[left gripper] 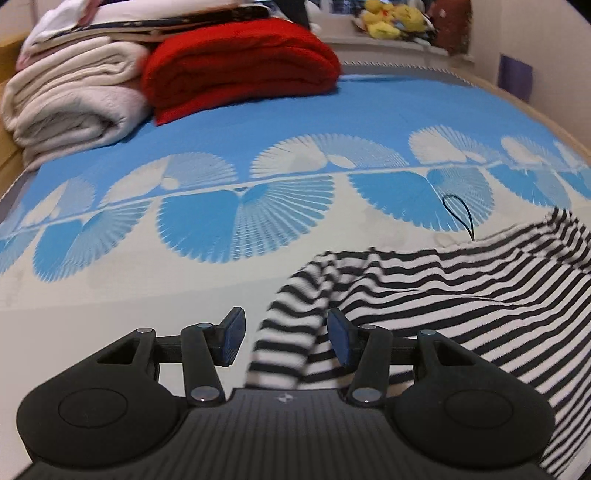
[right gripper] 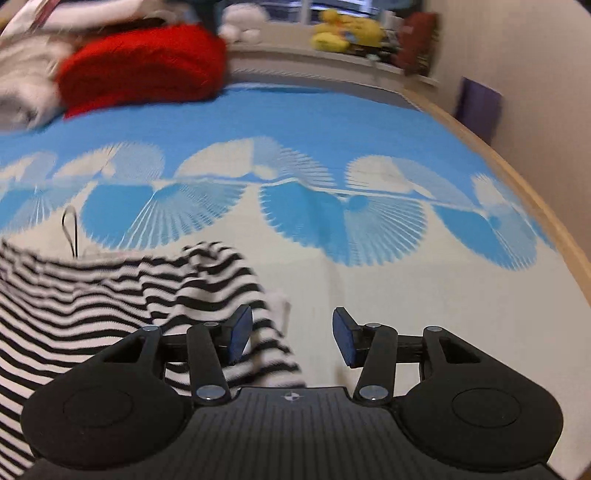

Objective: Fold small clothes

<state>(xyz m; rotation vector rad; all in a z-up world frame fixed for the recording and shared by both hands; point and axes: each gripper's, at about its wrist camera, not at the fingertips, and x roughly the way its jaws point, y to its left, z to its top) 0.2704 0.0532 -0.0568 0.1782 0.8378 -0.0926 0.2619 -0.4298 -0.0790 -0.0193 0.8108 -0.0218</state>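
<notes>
A black-and-white striped garment point(left gripper: 443, 295) lies crumpled on the blue and white patterned bed cover point(left gripper: 258, 122). In the left wrist view it fills the lower right, and a striped sleeve end runs down between the jaws of my left gripper point(left gripper: 287, 338). That gripper is open; its left pad point(left gripper: 234, 336) stands clear of the cloth. In the right wrist view the garment point(right gripper: 92, 295) lies at the lower left. One striped corner reaches past the left pad point(right gripper: 240, 334) into the gap of my right gripper point(right gripper: 291, 338), which is open and grips nothing.
A thin black loop point(left gripper: 458, 214) sticks out from the garment's far edge. A folded red blanket point(left gripper: 240, 66) and a cream blanket point(left gripper: 70, 99) are stacked at the back left. Yellow plush toys point(left gripper: 391, 18) sit on the far ledge. The bed's wooden edge point(right gripper: 546, 206) curves along the right.
</notes>
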